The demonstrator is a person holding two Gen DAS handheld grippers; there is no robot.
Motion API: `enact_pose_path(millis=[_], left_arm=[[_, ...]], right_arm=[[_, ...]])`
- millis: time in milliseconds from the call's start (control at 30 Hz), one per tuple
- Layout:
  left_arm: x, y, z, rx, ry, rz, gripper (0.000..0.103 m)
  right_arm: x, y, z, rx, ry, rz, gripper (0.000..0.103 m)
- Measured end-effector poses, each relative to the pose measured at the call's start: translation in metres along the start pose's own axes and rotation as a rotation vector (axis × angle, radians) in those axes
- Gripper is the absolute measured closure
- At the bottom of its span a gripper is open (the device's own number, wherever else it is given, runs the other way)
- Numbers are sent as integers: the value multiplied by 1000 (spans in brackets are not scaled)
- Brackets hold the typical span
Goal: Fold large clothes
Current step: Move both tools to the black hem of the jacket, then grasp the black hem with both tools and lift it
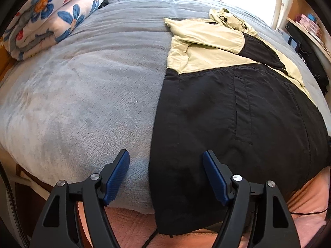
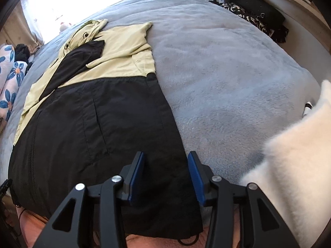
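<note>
A black and pale-yellow hooded jacket point(image 1: 238, 107) lies flat on the grey blanket point(image 1: 82, 95), sleeves folded in over the chest, hood at the far end. Its black hem hangs over the near bed edge. My left gripper point(image 1: 166, 163) is open, just above the hem's left corner, one finger over the blanket, one over the jacket. In the right wrist view the jacket point(image 2: 93, 111) fills the left half. My right gripper point(image 2: 166, 163) is open over the hem's right corner, by the edge of the grey blanket point(image 2: 227, 78).
A rolled floral quilt point(image 1: 51, 18) lies at the far left of the bed. A white fluffy item point(image 2: 289, 165) sits at the right edge. Dark clothes point(image 2: 258, 18) and shelves stand beyond the bed's right side. A pink sheet point(image 1: 132, 219) shows under the blanket.
</note>
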State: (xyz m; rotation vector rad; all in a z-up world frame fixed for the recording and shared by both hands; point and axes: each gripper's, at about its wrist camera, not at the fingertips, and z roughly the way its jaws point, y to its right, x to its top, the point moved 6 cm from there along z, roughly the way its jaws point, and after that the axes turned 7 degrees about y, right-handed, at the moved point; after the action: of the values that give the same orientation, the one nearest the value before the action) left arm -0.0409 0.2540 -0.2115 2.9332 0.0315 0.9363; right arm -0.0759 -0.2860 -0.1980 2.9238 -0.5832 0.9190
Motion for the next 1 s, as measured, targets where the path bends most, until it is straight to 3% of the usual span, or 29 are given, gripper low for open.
enact_pose_path(millis=[67, 233, 367, 433, 533, 567, 600, 733, 800, 1000], left_arm=[[0, -3, 1, -16, -5, -15, 30], [-8, 1, 7, -85, -42, -5, 18], [-13, 12, 11, -110, -62, 41, 17], [-14, 20, 13, -117, -72, 65, 25], [-14, 31, 11, -142, -69, 96, 64], [-13, 34, 10, -148, -69, 101, 84], [-12, 37, 10, -155, -74, 103, 93], [2, 40, 3, -227, -74, 32, 98], [17, 41, -10, -297, -32, -37, 99], [76, 36, -35, -399, 93, -230, 99]], right_arm=[[-2, 0, 2, 3, -7, -12, 56], [-6, -4, 5, 17, -25, -49, 57], [-9, -13, 5, 42, -42, -82, 82], [-10, -18, 5, 55, -49, -98, 91], [-9, -26, 3, 59, -37, -131, 94], [-9, -28, 1, 68, -32, -132, 95], [-8, -31, -1, 78, -25, -133, 95], [3, -38, -14, 113, 25, -108, 96], [14, -42, -24, 137, 66, -89, 96], [66, -45, -46, 217, 185, 28, 97]])
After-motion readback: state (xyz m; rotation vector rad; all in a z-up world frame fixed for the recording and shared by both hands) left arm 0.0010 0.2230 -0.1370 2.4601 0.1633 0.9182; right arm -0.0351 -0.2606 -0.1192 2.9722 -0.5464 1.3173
